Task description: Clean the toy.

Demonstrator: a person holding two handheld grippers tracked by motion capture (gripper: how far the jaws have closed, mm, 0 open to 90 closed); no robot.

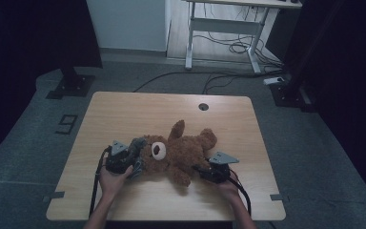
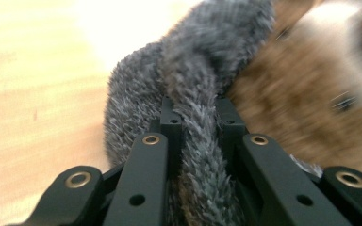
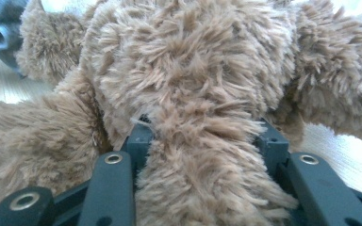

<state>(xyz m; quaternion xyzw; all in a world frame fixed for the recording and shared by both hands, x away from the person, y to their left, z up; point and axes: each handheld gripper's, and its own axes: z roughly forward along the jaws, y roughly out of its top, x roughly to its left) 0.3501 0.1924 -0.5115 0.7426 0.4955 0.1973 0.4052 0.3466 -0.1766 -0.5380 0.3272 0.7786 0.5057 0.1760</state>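
A brown teddy bear (image 1: 183,151) lies on the wooden table (image 1: 124,114), its head with the pale muzzle (image 1: 158,150) turned left. A grey fuzzy cloth piece (image 1: 137,145) sits against the head. My left gripper (image 1: 129,160) is beside the head, shut on a strip of that grey fuzzy cloth (image 2: 202,155), which runs up between the jaws of the left gripper (image 2: 198,106). The bear's face (image 2: 311,108) is blurred at the right. My right gripper (image 1: 203,170) is at the bear's near side. The right gripper (image 3: 207,129) is shut on a thick plush part of the bear (image 3: 193,84).
A round cable hole (image 1: 203,106) sits near the table's far edge. Behind the table stand a white desk frame (image 1: 224,26) with cables on the floor (image 1: 219,76). Dark stand bases rest at the left (image 1: 71,87) and the right (image 1: 286,93).
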